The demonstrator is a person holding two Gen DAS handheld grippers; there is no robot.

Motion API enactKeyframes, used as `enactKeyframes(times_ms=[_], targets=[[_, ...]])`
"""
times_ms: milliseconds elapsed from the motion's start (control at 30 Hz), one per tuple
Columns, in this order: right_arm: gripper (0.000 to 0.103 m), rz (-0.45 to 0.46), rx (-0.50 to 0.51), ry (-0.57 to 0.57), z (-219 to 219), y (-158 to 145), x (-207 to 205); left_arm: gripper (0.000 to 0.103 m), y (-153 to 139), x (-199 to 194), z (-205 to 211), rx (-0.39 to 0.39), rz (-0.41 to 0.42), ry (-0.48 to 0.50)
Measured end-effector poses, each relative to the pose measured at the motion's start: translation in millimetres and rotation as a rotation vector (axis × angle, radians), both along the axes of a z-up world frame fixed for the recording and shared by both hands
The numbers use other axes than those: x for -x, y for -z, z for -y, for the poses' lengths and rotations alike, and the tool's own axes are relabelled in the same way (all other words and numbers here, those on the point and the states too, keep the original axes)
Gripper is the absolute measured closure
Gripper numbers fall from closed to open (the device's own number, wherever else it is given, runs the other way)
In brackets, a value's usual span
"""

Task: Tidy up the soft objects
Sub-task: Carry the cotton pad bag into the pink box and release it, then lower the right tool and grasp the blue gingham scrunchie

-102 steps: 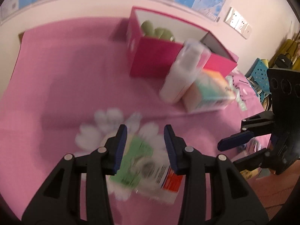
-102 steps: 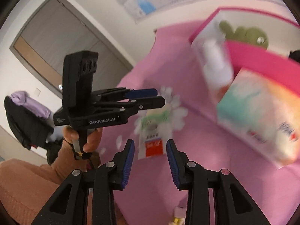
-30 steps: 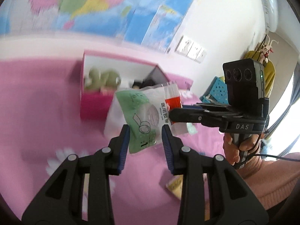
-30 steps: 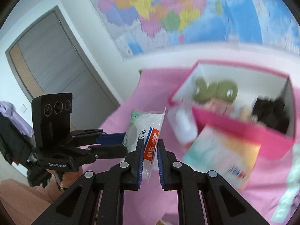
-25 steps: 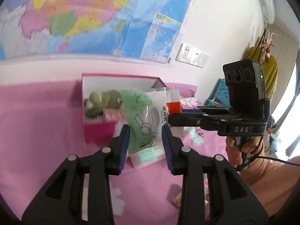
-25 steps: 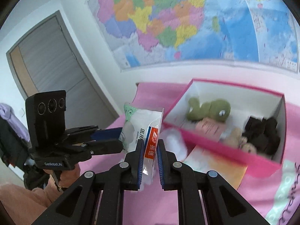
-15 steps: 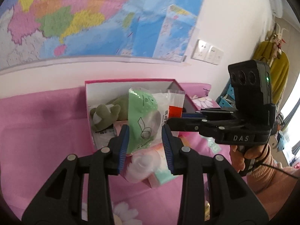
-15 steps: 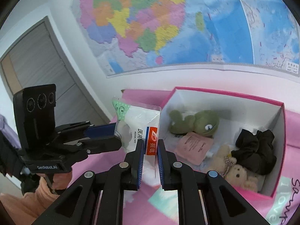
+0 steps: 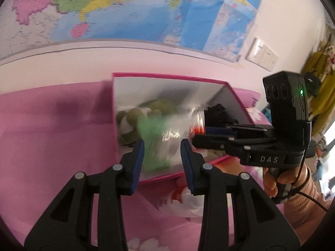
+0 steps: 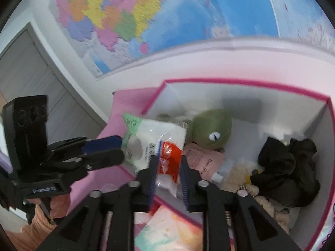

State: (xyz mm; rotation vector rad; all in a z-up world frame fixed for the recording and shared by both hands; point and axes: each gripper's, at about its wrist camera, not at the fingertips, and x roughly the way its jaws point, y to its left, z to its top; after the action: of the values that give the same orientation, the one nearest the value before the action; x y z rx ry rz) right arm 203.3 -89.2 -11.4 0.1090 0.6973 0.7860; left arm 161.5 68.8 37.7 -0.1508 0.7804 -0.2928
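A clear plastic packet (image 10: 155, 144) with green and red print, filled with white cotton, hangs over the near left corner of the pink box (image 10: 326, 146). It is blurred in the left wrist view (image 9: 165, 140). My right gripper (image 10: 167, 175) has its jaws spread with the packet's red end between them, not pinched. My left gripper (image 9: 161, 159) is open with the packet's green end just beyond its fingertips. The box (image 9: 167, 77) holds a green plush toy (image 10: 211, 129), a pink pouch (image 10: 201, 163), a black cloth (image 10: 289, 167) and a beige teddy (image 10: 251, 186).
The box stands on a pink bedspread (image 9: 52, 129) against a wall with a map (image 9: 125, 10). A white bottle (image 9: 186, 205) and a tissue pack (image 10: 167, 230) lie in front of the box.
Both grippers carried the packet over the box. The right jaws have spread apart and the packet is dropping, blurred in the left wrist view.
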Motion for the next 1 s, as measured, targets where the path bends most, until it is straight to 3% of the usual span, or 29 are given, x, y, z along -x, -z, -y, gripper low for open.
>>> enactKeyframes(times_ms=[133,467,667,1000], targets=[[0.066,-0.035,0.015,0.04,4,12,-7,0.066,-3,4,-4,-0.004,0.014,-0.02],[0.065,0.014,-0.006,0.048,32,11,28,0.065,-26,48,2,0.022,0.111,-0.004],[0.056,0.07,-0.028,0.003,57,7,77,0.057,-30,91,25,0.046,0.155,0.085],[0.056,0.014,0.019,0.043,113,44,139,0.057,6,139,84,0.086,0.05,0.312]])
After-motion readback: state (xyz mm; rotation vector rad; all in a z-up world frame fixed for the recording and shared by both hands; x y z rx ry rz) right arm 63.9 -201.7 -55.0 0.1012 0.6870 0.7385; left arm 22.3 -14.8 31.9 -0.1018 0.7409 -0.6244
